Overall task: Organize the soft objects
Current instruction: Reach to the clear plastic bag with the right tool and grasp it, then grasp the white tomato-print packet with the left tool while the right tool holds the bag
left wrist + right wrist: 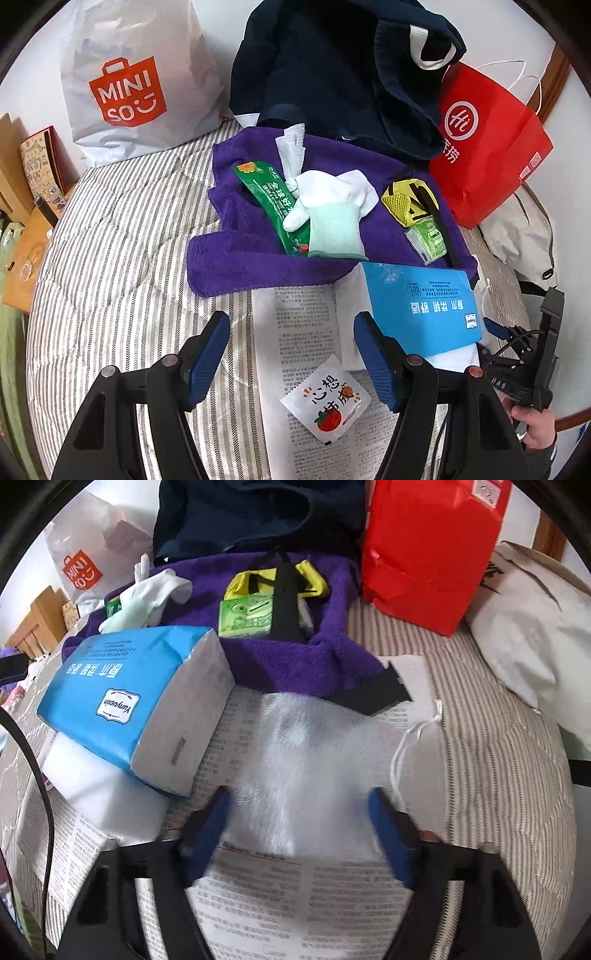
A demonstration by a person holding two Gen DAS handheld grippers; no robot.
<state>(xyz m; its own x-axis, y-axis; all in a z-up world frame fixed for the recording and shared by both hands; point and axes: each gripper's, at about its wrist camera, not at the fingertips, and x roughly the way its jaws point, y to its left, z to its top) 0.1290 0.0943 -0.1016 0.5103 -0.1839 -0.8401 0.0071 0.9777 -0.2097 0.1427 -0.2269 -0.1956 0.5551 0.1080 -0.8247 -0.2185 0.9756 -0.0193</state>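
Observation:
My left gripper (291,321) is open and holds nothing. It hangs over a newspaper (303,365) on the striped bed, just behind a small tomato-print sachet (327,402). A blue tissue pack (421,310) rests on a white foam block beside its right finger. Beyond lies a purple towel (236,258) bearing white gloves (328,206), a green packet (273,195), a yellow mesh bag (402,201) and a green wipes pack (428,236). In the right wrist view my right gripper (300,795) has a blurred white translucent bag (314,746) with a cord between its pads, touching both.
A navy garment (325,66) is heaped behind the towel, between a white Miniso bag (136,81) and a red paper bag (491,147). A cream cloth bag (528,627) lies on the bed at the right. A wooden stand with books (37,173) is on the left.

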